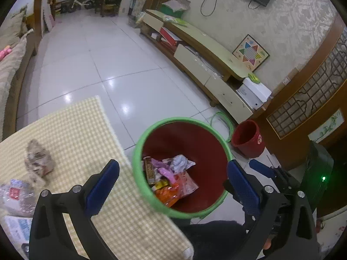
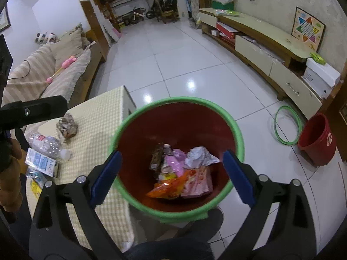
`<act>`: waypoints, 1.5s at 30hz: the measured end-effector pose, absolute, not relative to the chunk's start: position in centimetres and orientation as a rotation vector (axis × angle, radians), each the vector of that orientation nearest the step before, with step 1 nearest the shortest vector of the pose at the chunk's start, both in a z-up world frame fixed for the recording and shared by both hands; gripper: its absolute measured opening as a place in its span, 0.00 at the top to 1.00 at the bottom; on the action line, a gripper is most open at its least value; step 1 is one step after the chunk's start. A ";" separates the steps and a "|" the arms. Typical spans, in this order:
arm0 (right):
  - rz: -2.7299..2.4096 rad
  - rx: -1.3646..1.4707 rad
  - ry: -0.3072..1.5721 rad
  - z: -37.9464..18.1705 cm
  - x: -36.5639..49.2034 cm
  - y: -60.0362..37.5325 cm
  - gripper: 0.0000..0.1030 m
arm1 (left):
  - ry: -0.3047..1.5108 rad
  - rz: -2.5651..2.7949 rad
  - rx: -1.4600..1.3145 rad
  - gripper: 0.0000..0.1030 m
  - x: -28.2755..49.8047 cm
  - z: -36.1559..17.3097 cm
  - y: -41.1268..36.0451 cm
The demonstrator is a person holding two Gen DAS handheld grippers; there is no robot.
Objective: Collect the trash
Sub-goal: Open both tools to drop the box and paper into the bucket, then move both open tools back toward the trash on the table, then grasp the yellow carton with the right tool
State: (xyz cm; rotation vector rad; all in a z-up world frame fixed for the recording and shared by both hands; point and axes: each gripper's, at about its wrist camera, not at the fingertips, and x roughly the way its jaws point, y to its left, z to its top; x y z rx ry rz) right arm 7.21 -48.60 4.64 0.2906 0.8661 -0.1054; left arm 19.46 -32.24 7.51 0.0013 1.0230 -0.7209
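A red trash bin with a green rim (image 1: 138, 151) (image 2: 236, 127) stands on the floor beside a low table with a yellow checked cloth (image 1: 82, 134) (image 2: 95, 130). Inside lie several wrappers: an orange bag (image 2: 167, 189), a pink packet (image 2: 199, 182), crumpled white paper (image 2: 199, 155) and a brown bar (image 1: 150, 170). My left gripper (image 1: 173, 184) is open and empty above the bin's near edge. My right gripper (image 2: 172, 177) is open and empty over the bin. On the table lie a crumpled brown paper ball (image 1: 38, 160) (image 2: 67, 125), a crushed plastic bottle (image 2: 45, 144) and a white-blue carton (image 2: 41, 162).
A second red bucket (image 1: 248, 138) (image 2: 317, 139) and a green hoop (image 2: 288, 125) are on the white tiled floor to the right. A long TV cabinet (image 1: 206, 65) runs along the right wall. A sofa (image 2: 43, 73) is at the left.
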 end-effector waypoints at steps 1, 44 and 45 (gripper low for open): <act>-0.098 0.287 0.864 4.9 7.2 -48.0 0.10 | 1.014 -0.711 0.005 0.08 19.2 7.9 -31.4; 0.357 -0.038 1.006 2.6 7.2 -18.4 0.10 | 1.029 -0.263 -0.227 0.08 11.5 2.5 3.1; 0.368 -0.046 1.013 2.2 7.3 -18.1 0.10 | 1.033 -0.258 -0.233 0.08 11.5 2.3 3.3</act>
